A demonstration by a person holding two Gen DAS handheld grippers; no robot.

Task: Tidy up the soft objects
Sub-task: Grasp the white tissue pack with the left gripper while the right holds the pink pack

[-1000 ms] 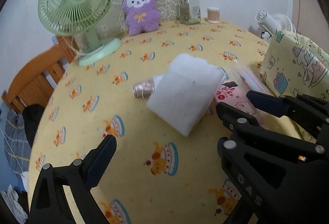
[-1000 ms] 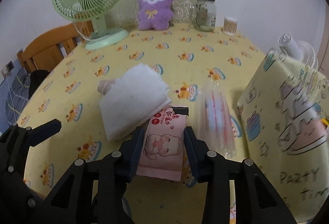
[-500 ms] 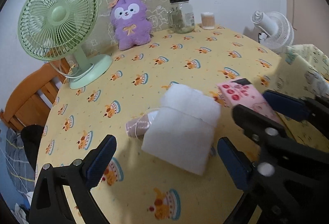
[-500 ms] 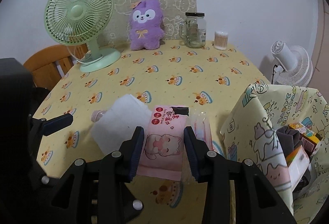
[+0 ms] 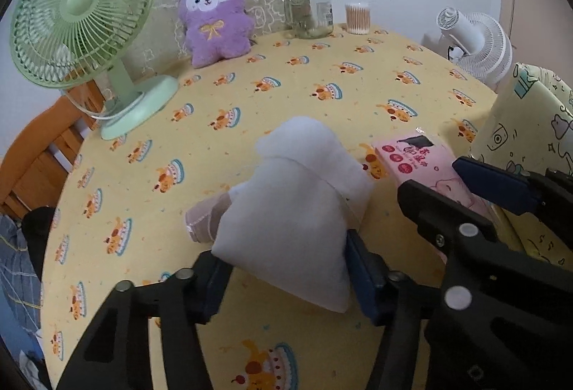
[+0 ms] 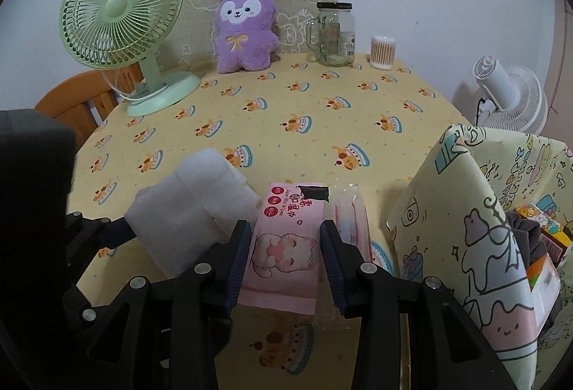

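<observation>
The left gripper (image 5: 286, 277) has a white pad (image 5: 297, 211) between its jaws, which are closing on it; both fingers press the pad's near end, and its sides bulge above them. The pad is a soft folded white piece, and its far end droops toward the tablecloth (image 5: 322, 75). A pinkish roll (image 5: 206, 221) lies under the pad's left edge, touching it.

The right gripper (image 6: 284, 255) pinches a pink wipes pack (image 6: 286, 246) by its long sides, lifted clear of the cloth; the pack sticks out forward past the fingertips. Just right of the pack lies a clear packet (image 6: 349, 214) with pink and blue contents. The pad sits just left of the pack, close beside it.

Right of the pack stands a cartoon-print bag (image 6: 476, 229), open, with dark cloth and boxes inside. Far behind the pad, at the table's back edge, are a green fan (image 5: 82, 14), a purple plush (image 5: 215, 21), a jar (image 5: 311, 10) and a cotton swab tub (image 5: 357, 18).
</observation>
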